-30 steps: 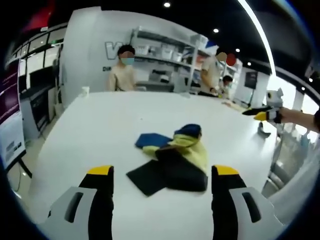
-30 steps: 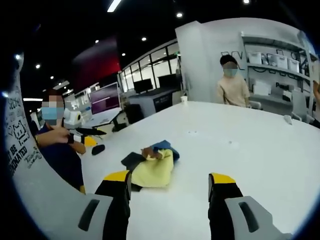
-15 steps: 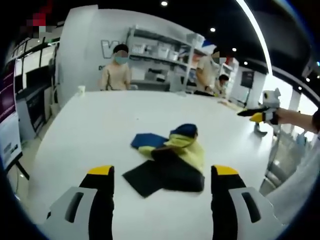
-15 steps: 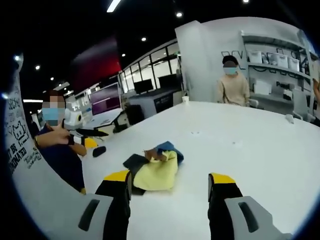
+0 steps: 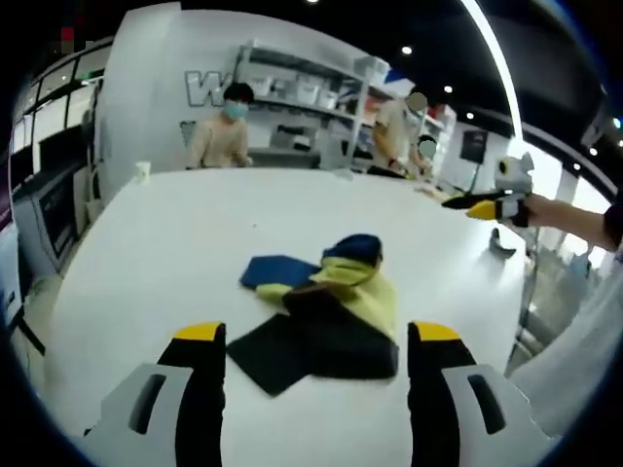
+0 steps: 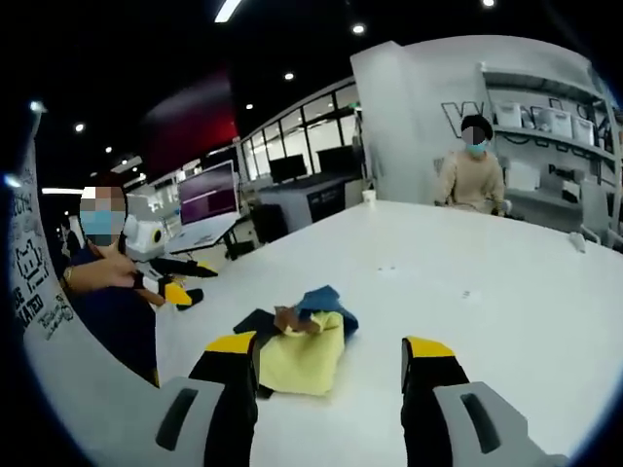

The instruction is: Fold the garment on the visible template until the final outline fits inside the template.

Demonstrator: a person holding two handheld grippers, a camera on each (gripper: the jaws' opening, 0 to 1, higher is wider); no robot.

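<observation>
Garment [image 5: 326, 311] lies crumpled mid-table [image 5: 156, 243], unfolded. Left gripper [image 5: 310, 389] has edged nearer, jaws open and empty. Right gripper [image 6: 329, 394] likewise closer, jaws apart, holding nothing. Approach only; no grasp yet.

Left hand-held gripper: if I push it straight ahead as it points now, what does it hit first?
Most likely the crumpled garment on the white table: its black part lies between the open jaws of the left hand-held gripper, just ahead. Depth is uncertain.
</observation>
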